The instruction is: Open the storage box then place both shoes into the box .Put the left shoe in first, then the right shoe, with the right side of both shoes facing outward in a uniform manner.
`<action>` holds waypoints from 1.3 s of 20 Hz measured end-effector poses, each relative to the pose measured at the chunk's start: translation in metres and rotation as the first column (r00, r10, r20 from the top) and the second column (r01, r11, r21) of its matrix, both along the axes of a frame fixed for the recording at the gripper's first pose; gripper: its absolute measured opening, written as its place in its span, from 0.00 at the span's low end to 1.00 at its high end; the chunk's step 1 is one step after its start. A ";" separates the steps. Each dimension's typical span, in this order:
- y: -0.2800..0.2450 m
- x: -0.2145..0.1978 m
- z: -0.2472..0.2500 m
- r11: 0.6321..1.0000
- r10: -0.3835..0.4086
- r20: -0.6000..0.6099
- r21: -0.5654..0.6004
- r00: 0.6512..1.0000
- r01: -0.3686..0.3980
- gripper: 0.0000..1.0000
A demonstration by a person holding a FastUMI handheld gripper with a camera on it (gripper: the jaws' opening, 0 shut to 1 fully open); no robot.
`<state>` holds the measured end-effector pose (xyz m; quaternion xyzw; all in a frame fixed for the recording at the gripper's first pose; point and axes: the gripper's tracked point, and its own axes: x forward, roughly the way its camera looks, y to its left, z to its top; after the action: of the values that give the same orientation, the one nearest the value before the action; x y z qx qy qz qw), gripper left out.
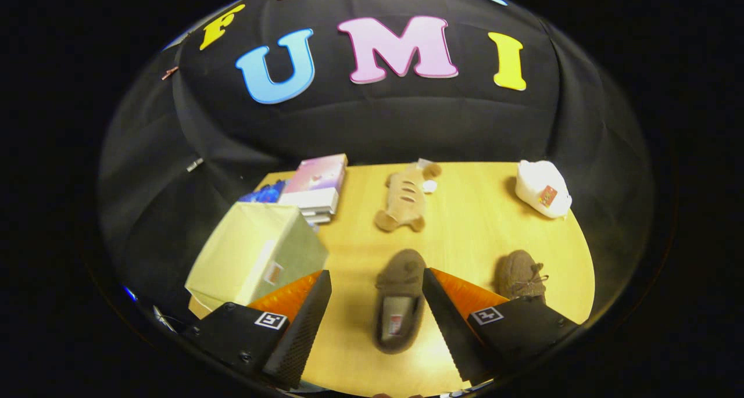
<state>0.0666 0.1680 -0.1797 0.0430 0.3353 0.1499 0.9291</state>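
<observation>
My gripper point(376, 293) hangs open above the wooden table point(465, 229). One brown slipper point(400, 302) lies between the fingers, close to the right finger, its toe pointing away from me; no finger touches it. The second brown slipper point(521, 275) lies just right of the right finger, partly hidden behind it. The pale yellow-green storage box point(256, 255) stands to the left, beyond the left finger, with its lid shut.
A stack of books point(317, 189) lies behind the box, with something blue point(264, 193) beside it. A tan plush toy point(406, 197) lies mid-table beyond the slippers. A white plush item point(543, 196) sits at the far right corner.
</observation>
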 end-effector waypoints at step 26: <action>-0.022 0.044 -0.160 0.994 -0.108 -0.177 -0.050 0.978 0.101 0.07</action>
<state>0.1111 0.1464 -0.3395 0.0549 0.4181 0.0894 0.9023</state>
